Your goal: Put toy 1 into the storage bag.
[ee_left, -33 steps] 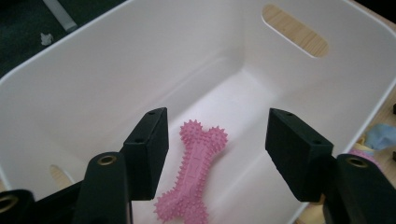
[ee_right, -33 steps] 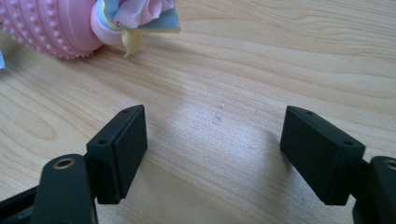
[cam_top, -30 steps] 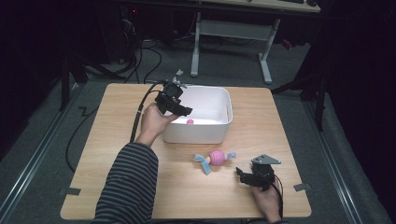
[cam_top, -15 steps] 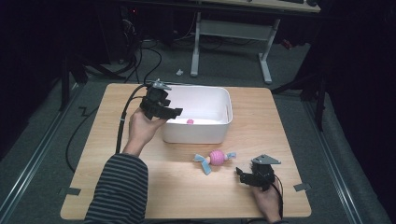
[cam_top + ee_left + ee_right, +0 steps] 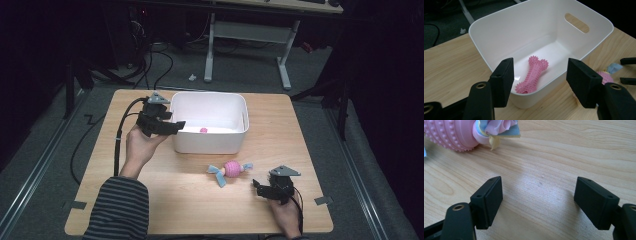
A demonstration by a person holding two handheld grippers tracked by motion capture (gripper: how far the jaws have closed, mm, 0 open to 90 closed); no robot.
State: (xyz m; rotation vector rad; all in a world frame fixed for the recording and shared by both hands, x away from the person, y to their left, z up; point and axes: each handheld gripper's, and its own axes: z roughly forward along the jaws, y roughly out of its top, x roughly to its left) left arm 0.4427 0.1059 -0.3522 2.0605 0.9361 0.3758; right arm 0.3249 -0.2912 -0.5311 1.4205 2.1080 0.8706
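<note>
One white plastic bin (image 5: 210, 145) holds one pink spiky rubber bone (image 5: 532, 75), frame centre; one pink knobbly ball with cloth tails (image 5: 231, 169) lies below it. Left gripper (image 5: 176, 125), empty and apart, hovers at the bin's left rim; right gripper (image 5: 256, 186), wide and empty, rests lower right.

Glossy white plastic bin (image 5: 499, 37), knobbly pink rubber bone (image 5: 532, 75), matt wood-grain table (image 5: 564, 157).

On the desk (image 5: 150, 200) there are one white bin (image 5: 210, 142), one pink spiky bone toy (image 5: 532, 75) lying inside it, one pink ball toy with cloth tails (image 5: 231, 169) outside it, and two hand-held grippers, left (image 5: 176, 125) and right (image 5: 256, 186).
</note>
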